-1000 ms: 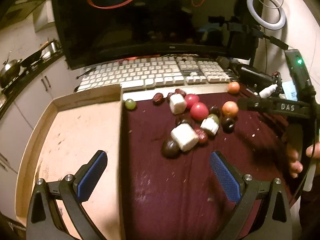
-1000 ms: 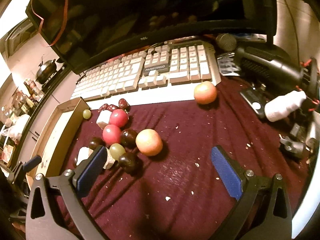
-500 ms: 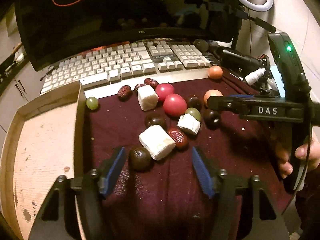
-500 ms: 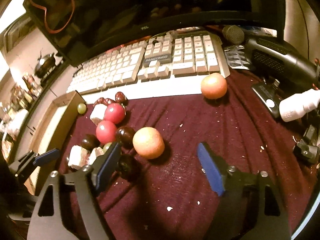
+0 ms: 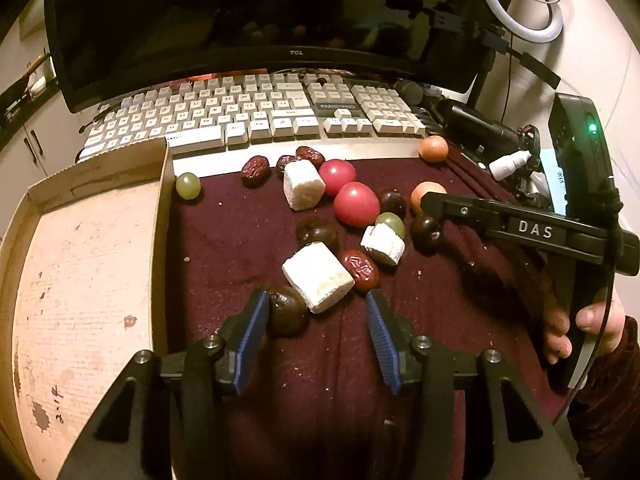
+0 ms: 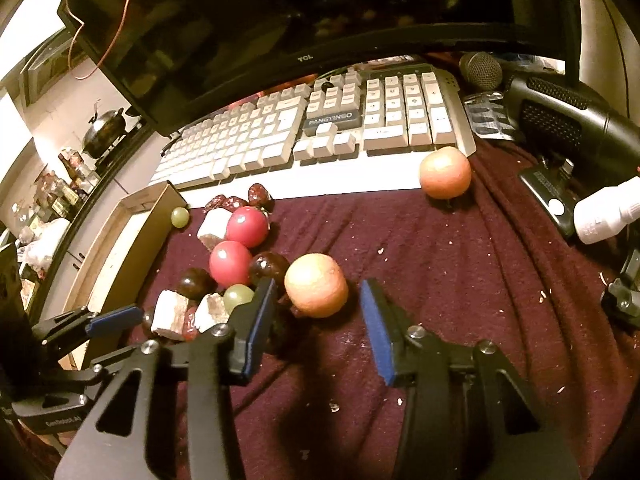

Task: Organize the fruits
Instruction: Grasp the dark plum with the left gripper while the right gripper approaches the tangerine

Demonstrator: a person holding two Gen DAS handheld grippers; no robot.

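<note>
The fruits lie in a loose heap on a dark red cloth [image 5: 248, 240] spread over the table, in front of a pale keyboard [image 5: 256, 116]. Taking that keyboard as landmark: just below its near edge sit wrinkled red dates [image 5: 255, 169], a green grape [image 5: 188, 186] and two red cherry tomatoes [image 5: 356, 204]; further from it lie dark plums, a second grape [image 5: 391, 222] and three white cubes [image 5: 318, 277]. One orange fruit [image 6: 445, 173] touches the keyboard's right corner, another orange fruit [image 6: 316, 290] rests well out on the cloth. An empty cardboard tray [image 5: 80, 280] stands at the keyboard's left end, beside the cloth.

The left gripper [image 5: 316, 332] has just been closing; its blue-padded fingers [image 5: 251, 330] stand apart around a dark plum [image 5: 286, 312], the left pad against it and the right pad clear, so nothing is clamped yet. The right gripper [image 6: 316, 320] has likewise been narrowing, its fingers [image 6: 376, 330] flanking the nearer orange fruit without pressing on it. A hand [image 5: 580, 328] holds that gripper's handle. A dark monitor [image 5: 240, 20] stands behind the keyboard.
</note>
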